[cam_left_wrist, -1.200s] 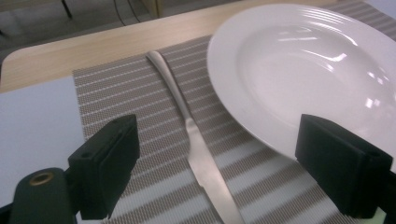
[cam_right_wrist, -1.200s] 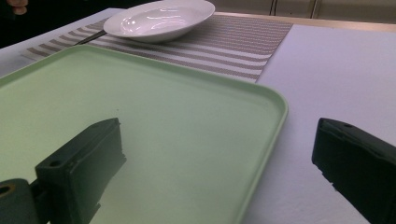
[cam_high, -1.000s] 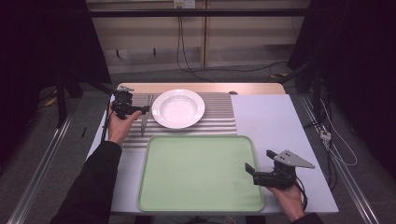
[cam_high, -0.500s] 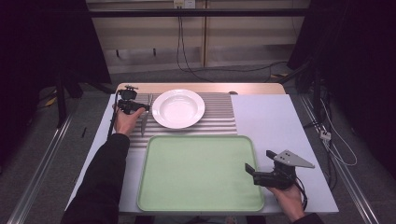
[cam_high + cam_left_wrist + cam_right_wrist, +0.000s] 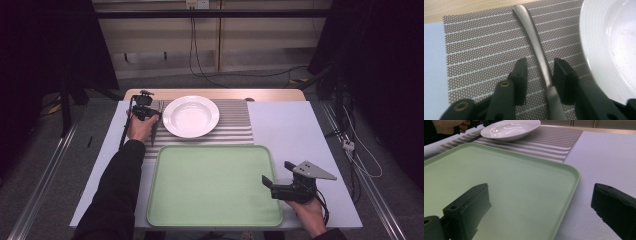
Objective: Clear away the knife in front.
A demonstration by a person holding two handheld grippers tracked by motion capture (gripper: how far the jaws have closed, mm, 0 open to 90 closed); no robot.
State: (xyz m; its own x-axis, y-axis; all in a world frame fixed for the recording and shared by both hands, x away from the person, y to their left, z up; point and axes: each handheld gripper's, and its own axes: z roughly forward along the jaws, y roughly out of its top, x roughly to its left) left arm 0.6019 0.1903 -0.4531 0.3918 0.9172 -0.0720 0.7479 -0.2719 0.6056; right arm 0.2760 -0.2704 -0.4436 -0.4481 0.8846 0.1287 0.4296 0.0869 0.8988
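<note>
A metal piece of cutlery (image 5: 534,32) lies on the striped placemat (image 5: 481,40), left of the white deep plate (image 5: 609,37). My left gripper (image 5: 540,66) straddles its handle, and its jaws have just been closing. The right pad is at the handle, while a gap remains on the left side. In the high view the left gripper (image 5: 149,116) sits beside the plate (image 5: 191,116), over the cutlery (image 5: 154,132). My right gripper (image 5: 267,182) stands open over the right edge of the green tray (image 5: 215,190), nothing between its jaws (image 5: 539,200).
The green tray (image 5: 499,170) is bare and fills the near middle of the table. The placemat (image 5: 232,120) lies behind it under the plate (image 5: 511,130). A white table cover (image 5: 290,130) lies to the right. The wooden table edge (image 5: 215,93) runs along the back.
The left hand has moved down onto the placemat beside the plate and its jaws have narrowed around the cutlery handle. The right hand has not moved.
</note>
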